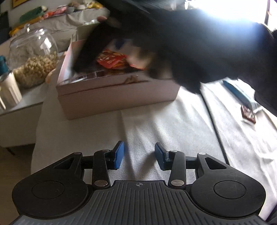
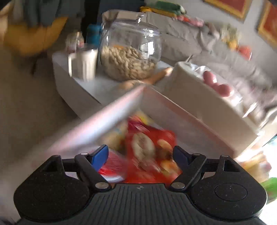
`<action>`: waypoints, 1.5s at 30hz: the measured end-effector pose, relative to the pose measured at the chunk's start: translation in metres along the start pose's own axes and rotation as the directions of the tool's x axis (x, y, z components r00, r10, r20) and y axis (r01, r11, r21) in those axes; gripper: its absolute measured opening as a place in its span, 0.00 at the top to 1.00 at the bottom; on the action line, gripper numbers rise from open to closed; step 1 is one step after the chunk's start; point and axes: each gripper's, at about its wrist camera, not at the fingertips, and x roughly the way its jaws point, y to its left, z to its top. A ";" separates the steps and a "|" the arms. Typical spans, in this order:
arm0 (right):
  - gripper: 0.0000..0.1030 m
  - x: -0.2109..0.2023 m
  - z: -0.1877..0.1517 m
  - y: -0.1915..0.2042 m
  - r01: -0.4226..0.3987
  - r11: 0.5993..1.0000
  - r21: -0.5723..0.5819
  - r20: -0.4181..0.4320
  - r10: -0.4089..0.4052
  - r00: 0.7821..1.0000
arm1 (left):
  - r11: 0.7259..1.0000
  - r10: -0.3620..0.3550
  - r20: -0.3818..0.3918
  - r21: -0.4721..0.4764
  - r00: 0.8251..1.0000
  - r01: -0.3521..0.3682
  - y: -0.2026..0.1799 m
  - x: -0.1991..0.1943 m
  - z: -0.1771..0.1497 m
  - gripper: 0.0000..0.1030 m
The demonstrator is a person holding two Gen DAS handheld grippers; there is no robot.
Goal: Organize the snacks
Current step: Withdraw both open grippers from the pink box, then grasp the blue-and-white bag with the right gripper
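A: Nearest the lens is the left claw (image 1: 139, 155), jaws partly apart, nothing between the blue pads, only the white cloth (image 1: 155, 124) below it.

B: And the right claw (image 2: 141, 155)?

A: Jaws wide apart over the open box (image 2: 181, 117). A red packet (image 2: 148, 152) lies in the gap between the pads, but the picture is blurred and I see no pad pressing on it, so I would not call it held.

B: Where is the box from the left side?

A: At twelve o'clock from the left claw, on the cloth, lid up. A dark blurred sleeve (image 1: 199, 52) crosses over it from two o'clock. An orange-red packet (image 1: 112, 60) shows inside.

B: So how far along?

A: Partly done, I judge. Some snacks are in the box. Left over: a blue packet (image 1: 240, 93) and a small dark bar (image 1: 248, 113) on the cloth at three o'clock, well apart from the box. More bright packets (image 1: 34, 15) lie on the grey sofa behind, at eleven o'clock.

B: The jar (image 2: 129, 52)?

A: Glass, lidded, half full of pale nuts, on the white bench (image 2: 97, 86) beside a white mug (image 2: 83, 65), at eleven o'clock from the right claw. Whether it belongs to the sorting I cannot tell.
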 end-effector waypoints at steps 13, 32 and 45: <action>0.20 -0.147 -0.163 -0.125 -0.129 0.884 0.449 0.151 0.067 0.986 | 0.978 -0.061 0.040 -0.195 0.997 0.067 0.009 -0.010 0.001 0.63; 0.19 -0.159 -0.329 -0.205 0.049 0.711 0.701 0.031 -0.099 0.995 | 0.933 -0.267 -0.045 0.238 0.963 0.270 -0.226 0.052 0.049 0.63; 0.20 -0.135 -0.329 -0.181 0.061 0.735 0.676 -0.030 -0.054 0.998 | 0.901 -0.156 -0.041 0.403 0.987 0.160 -0.226 0.063 0.040 0.60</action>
